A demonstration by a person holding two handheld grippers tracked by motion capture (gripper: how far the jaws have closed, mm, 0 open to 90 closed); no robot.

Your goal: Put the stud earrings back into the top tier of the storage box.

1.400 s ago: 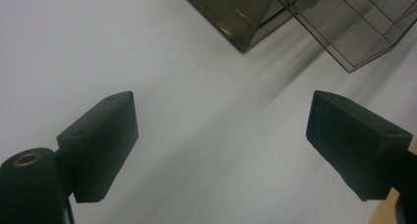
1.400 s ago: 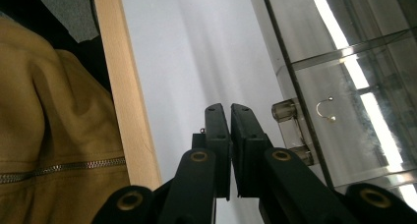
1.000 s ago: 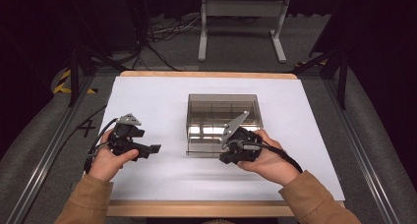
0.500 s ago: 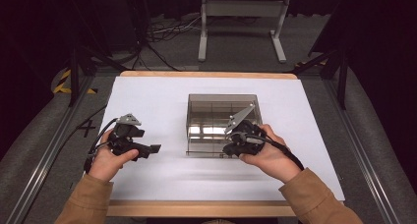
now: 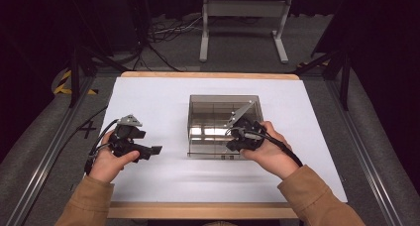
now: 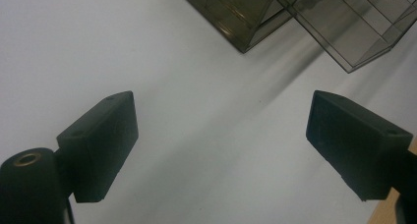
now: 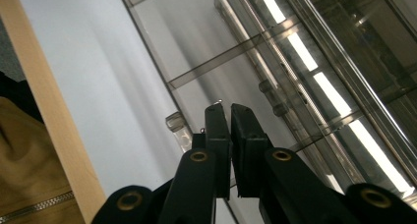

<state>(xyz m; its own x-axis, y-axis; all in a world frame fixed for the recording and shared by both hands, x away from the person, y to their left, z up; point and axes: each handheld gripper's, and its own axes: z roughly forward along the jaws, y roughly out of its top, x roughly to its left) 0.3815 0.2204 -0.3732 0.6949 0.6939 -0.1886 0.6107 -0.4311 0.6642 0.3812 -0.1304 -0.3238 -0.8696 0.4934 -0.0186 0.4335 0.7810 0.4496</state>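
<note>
While my left gripper [image 5: 148, 149] rests over the white table [image 5: 158, 102], well to the left of the box, its jaws stand wide apart with nothing but bare tabletop between them. That's plain in the left gripper view, where my two black pads [image 6: 98, 145] sit far from one another and the smoky clear box [image 6: 275, 13] shows off at the top, apart from me.

Over on the other side, my right gripper [image 5: 236, 141] is up against the near front edge of that clear plastic box [image 5: 223, 119], on its right-hand part. The box sits near the middle of the table, open on top, with thin dividers splitting it into compartments. In the right gripper view my jaws are pinched nearly together, just a thin slit between the fingers [image 7: 219, 135], tips pointing at the clear wall and a small clear tab at its base. Whether a thin edge of the box is caught in that slit, I can't tell; no thing shows between the pads. My tan sleeve [image 5: 317, 198] trails back toward the table's wooden front edge [image 5: 198, 210].
</note>
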